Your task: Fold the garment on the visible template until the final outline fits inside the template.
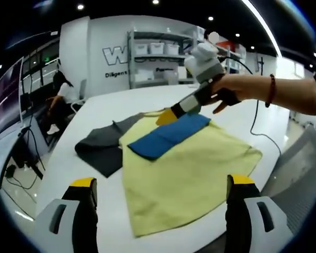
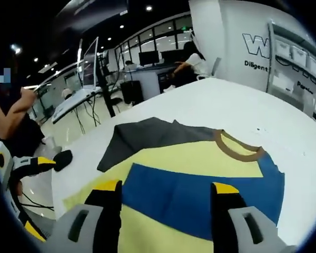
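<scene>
A yellow T-shirt [image 1: 189, 179] lies flat on the white table [image 1: 110, 105]. It has a brown collar [image 2: 237, 150] and a dark grey sleeve [image 1: 102, 147] spread to one side. A blue part [image 1: 168, 134] lies folded across its chest, also seen as the blue part [image 2: 200, 197]. My left gripper [image 1: 162, 185] is open over the shirt's near hem, holding nothing. My right gripper [image 2: 167, 192] is open just above the blue part. In the left gripper view a hand holds the right gripper [image 1: 171, 114] with its yellow tips by the collar. The left gripper [image 2: 39, 162] shows at the table's left edge.
A black cable [image 1: 263, 129] trails over the table's far right. Behind stand shelves with white bins [image 1: 158, 52]. A person [image 1: 63, 92] sits at a desk beyond the table. Desks with monitors [image 2: 147, 58] are farther off. A chair back [image 1: 303, 158] stands close on the right.
</scene>
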{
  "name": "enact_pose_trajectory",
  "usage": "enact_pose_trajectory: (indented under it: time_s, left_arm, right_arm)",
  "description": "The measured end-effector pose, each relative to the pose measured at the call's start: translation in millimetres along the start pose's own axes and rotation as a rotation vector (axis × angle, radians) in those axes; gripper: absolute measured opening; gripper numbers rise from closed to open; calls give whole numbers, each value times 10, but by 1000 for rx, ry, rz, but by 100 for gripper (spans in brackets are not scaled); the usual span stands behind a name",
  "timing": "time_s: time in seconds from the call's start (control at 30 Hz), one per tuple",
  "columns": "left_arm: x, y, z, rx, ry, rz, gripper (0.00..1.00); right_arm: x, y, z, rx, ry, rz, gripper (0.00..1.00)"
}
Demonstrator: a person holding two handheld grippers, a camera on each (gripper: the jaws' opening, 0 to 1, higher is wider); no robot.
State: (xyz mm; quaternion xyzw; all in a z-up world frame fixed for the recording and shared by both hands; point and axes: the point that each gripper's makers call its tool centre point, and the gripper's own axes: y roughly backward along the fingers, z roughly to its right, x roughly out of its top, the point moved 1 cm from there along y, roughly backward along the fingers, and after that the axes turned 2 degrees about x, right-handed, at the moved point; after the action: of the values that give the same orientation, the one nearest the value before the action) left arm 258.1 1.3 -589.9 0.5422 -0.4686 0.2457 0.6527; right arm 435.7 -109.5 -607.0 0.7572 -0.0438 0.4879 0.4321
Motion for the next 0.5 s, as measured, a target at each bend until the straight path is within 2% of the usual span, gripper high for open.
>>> enact_pose_trajectory:
  time_s: [0.3, 0.5]
  left_arm:
    - [-4, -4, 17, -8, -3, -2, 99]
    - [-5, -4, 21, -8, -10, -4, 99]
  right_arm:
    - [-201, 239, 468, -104, -82, 1, 79]
    - [-345, 360, 696, -137, -144, -6, 81]
